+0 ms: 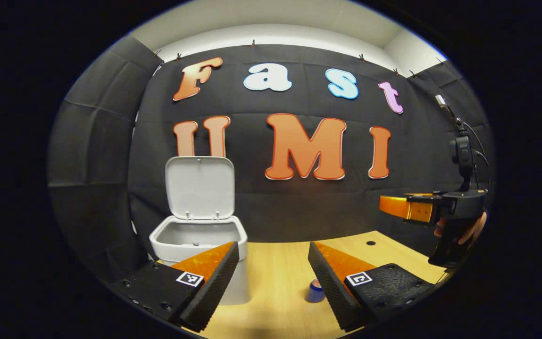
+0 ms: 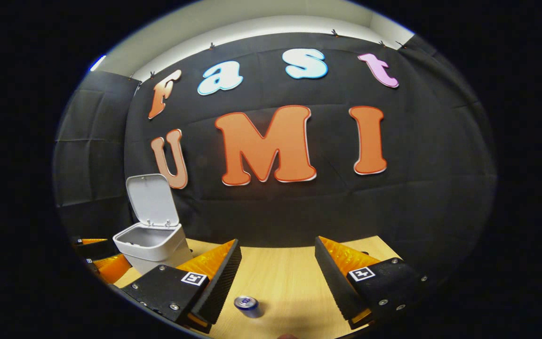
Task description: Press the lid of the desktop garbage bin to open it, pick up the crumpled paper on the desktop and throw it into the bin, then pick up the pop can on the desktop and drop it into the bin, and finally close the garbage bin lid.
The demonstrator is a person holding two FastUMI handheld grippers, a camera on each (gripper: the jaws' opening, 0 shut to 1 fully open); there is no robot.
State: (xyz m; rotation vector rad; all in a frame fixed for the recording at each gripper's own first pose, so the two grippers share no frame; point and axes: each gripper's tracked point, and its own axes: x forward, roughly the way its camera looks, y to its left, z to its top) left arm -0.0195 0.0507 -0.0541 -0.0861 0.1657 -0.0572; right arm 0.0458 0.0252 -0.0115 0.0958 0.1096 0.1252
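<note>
The white bin (image 1: 195, 238) stands at the table's back left with its lid (image 1: 199, 187) raised upright. In the left gripper view my left gripper (image 1: 273, 278) hangs open above the table, nothing between its fingers, the bin just behind its left finger. A pop can (image 1: 314, 291) stands on the table beside its right finger. In the right gripper view my right gripper (image 2: 276, 278) is open and empty, with the pop can (image 2: 247, 306) upright between and below its fingers. The bin (image 2: 152, 247) sits off to its left, lid (image 2: 152, 200) up. I see no crumpled paper on the desktop.
The light wooden table (image 1: 280, 263) has a small dark hole (image 1: 370, 243) near its back right. My right gripper (image 1: 410, 208), held by a hand, shows at the right edge of the left gripper view. My left gripper (image 2: 99, 261) shows beside the bin in the right gripper view.
</note>
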